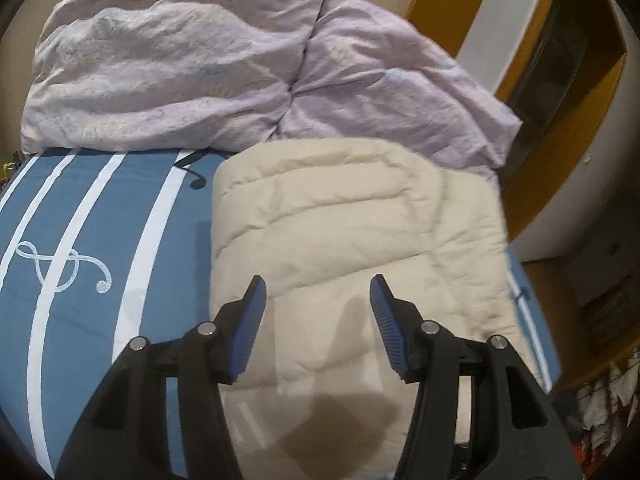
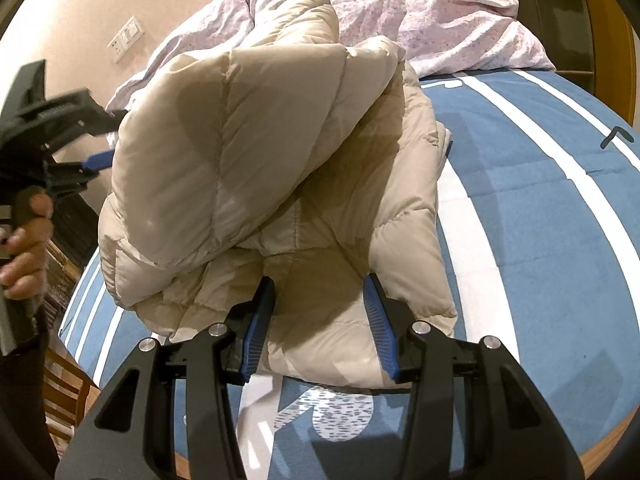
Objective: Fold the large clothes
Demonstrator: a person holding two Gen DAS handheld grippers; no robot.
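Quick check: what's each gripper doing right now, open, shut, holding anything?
Left gripper: open, empty, over the jacket.
Right gripper: open, empty, over the same jacket.

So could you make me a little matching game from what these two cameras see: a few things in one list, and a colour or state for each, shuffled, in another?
Things:
1. puffer jacket
2. bedsheet
3. crumpled duvet
4. left gripper

Descriptions:
A. pale lilac, bunched at the far end of the bed
B. blue with white stripes and a treble clef
C. open, fingers apart, holding nothing
D. beige and quilted, folded over on itself

Pairs: 1-D, 2-B, 3-A, 4-C
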